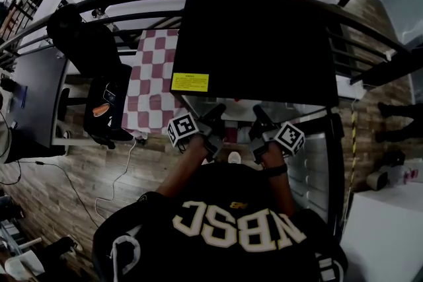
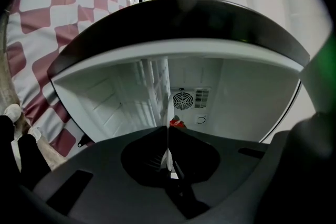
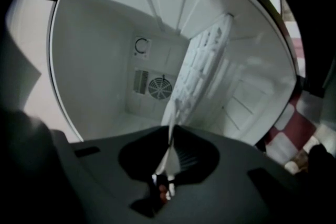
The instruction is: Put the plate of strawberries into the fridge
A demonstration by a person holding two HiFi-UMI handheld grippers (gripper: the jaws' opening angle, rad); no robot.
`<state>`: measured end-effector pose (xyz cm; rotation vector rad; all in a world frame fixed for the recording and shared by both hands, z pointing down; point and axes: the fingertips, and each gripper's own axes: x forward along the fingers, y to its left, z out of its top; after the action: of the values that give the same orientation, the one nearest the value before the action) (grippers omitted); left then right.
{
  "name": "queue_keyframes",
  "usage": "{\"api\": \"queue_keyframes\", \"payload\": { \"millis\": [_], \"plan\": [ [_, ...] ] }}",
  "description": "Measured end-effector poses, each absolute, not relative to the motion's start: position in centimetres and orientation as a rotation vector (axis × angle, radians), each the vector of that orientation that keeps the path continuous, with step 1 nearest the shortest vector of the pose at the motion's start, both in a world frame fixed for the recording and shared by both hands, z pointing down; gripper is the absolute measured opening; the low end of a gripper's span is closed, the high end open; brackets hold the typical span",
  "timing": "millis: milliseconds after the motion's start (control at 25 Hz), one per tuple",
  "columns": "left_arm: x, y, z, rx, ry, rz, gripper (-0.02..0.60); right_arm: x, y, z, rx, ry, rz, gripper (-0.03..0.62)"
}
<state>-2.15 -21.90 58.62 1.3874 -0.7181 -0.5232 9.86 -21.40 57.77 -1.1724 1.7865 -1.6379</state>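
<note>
The white plate hangs at the mouth of the open black fridge, held by its rim from both sides. The strawberries show as a red patch between the grippers. My left gripper is shut on the plate's left rim, which shows edge-on between its jaws, with a strawberry just beyond. My right gripper is shut on the opposite rim. Both gripper views look into the white fridge interior.
The fridge's back wall has a round fan grille and a dial. A white wire shelf crosses the interior. The fridge door stands open at the right. A red-and-white checked cloth lies to the left.
</note>
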Motion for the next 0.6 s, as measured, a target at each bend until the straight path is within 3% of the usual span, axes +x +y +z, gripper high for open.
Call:
{"api": "queue_keyframes", "payload": {
  "millis": [600],
  "plan": [
    [-1.79, -22.52, 58.27, 1.383, -0.731, -0.54, 0.023, 10.17, -21.98, 57.23, -1.237, 1.832, -1.612, 0.034]
  ]
}}
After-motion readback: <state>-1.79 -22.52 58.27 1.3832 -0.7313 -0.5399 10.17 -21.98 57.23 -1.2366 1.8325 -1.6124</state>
